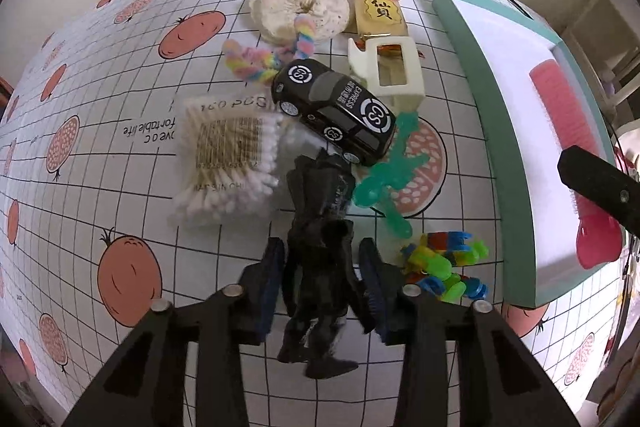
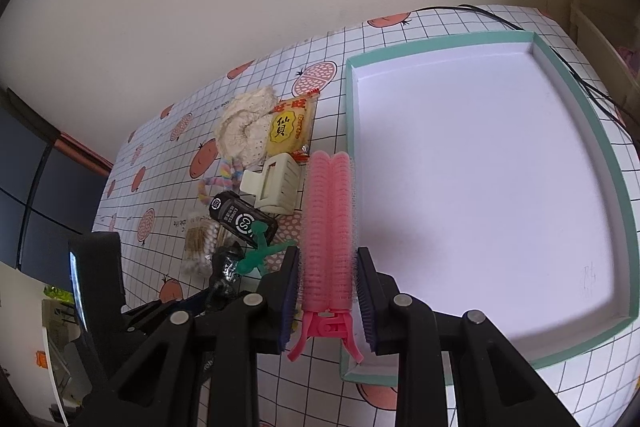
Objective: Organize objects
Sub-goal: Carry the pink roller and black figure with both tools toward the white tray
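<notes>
We count one each: black figure [image 1: 320, 267] pinched in left gripper [image 1: 320, 291] jaws near the surface [image 1: 120, 163]; pink roller clip [image 2: 329, 227] pinched in right gripper [image 2: 328, 299] jaws, at tray [image 2: 616, 195] left rim. Colorful blocks [image 1: 444, 267] show only in left view.

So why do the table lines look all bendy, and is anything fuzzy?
Left wrist view: the fisheye lens curves the tablecloth grid, and the black figure between the left gripper fingers looks smeared. Right wrist view: the teal box edges bow too, while the pink roller clip stays sharp.
</notes>
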`<state>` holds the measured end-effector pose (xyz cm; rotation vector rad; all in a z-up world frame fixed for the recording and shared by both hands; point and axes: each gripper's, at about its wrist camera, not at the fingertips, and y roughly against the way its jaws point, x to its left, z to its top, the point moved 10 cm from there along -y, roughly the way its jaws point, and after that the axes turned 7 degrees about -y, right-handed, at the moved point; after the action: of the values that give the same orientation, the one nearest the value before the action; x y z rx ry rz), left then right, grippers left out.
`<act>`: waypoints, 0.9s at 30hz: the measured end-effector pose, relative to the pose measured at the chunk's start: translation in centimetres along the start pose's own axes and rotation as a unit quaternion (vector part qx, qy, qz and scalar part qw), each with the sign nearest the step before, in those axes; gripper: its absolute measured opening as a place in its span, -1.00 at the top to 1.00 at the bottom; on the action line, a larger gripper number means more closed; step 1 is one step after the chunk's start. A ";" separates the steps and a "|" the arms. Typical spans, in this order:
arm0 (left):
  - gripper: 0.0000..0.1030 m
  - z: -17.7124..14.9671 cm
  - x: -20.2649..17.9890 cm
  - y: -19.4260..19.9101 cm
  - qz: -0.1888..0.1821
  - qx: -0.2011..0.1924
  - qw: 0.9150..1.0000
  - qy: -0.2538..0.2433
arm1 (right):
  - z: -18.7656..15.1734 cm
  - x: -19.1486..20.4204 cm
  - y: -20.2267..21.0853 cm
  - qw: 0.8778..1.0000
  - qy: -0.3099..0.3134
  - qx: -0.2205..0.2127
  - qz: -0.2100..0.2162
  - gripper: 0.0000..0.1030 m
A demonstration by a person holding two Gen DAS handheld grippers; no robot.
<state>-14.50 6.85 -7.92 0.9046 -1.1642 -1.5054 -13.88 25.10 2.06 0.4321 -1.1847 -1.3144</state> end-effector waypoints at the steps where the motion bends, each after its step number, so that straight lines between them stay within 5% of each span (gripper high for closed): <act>1: 0.48 0.0 0.1 0.1 0.000 0.001 1.000 0.000 | 0.0 0.0 0.0 1.000 -0.001 0.000 0.000 0.44; 8: 0.48 0.3 0.7 2.3 0.009 -0.019 1.000 0.008 | 0.1 -0.1 0.3 1.000 -0.004 -0.002 0.008 0.44; 16: 0.48 3.8 -0.6 6.5 -0.002 -0.111 0.994 0.013 | 0.6 -1.1 1.1 1.000 -0.007 -0.013 0.000 0.43; 27: 0.48 5.4 -7.8 7.7 -0.053 -0.143 0.988 -0.032 | 1.4 -5.4 2.1 0.998 -0.032 -0.029 -0.045 0.43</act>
<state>-15.74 15.29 0.81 0.7347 -0.9253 -1.7469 -13.02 31.03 2.03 0.4081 -1.1887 -1.4464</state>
